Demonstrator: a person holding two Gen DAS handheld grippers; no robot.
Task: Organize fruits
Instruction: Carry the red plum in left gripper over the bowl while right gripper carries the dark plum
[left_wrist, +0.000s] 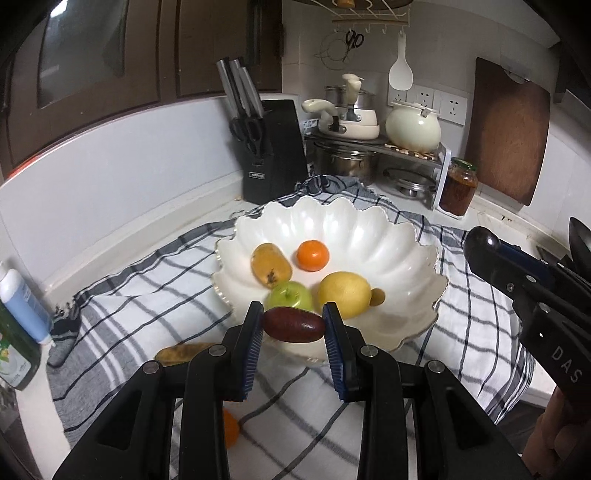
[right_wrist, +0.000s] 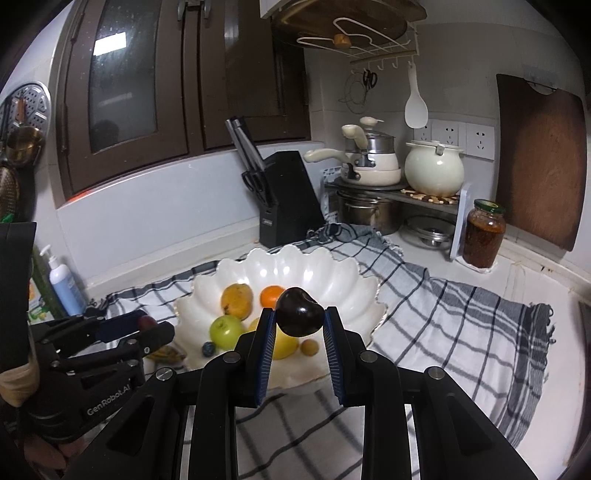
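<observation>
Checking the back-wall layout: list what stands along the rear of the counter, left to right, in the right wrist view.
Blue pump bottle → knife block → cream saucepan → cream pot → sauce jar → wooden cutting board.

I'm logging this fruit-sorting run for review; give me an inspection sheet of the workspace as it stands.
Surface: striped cloth spread over a pale counter.
Job's things: scalloped white bowl holds a mango, orange, green apple, lemon, a small tan fruit and a blueberry; a banana and another orange fruit lie on the cloth beside it.
Clutter: knife block, pots on a rack, sauce jar, blue bottle.
Grippers: left gripper shut on a reddish oblong fruit; right gripper shut on a dark fruit.
Cables: nothing seen.
Surroundings: cutting board, wall sockets, dark cabinets.
</observation>
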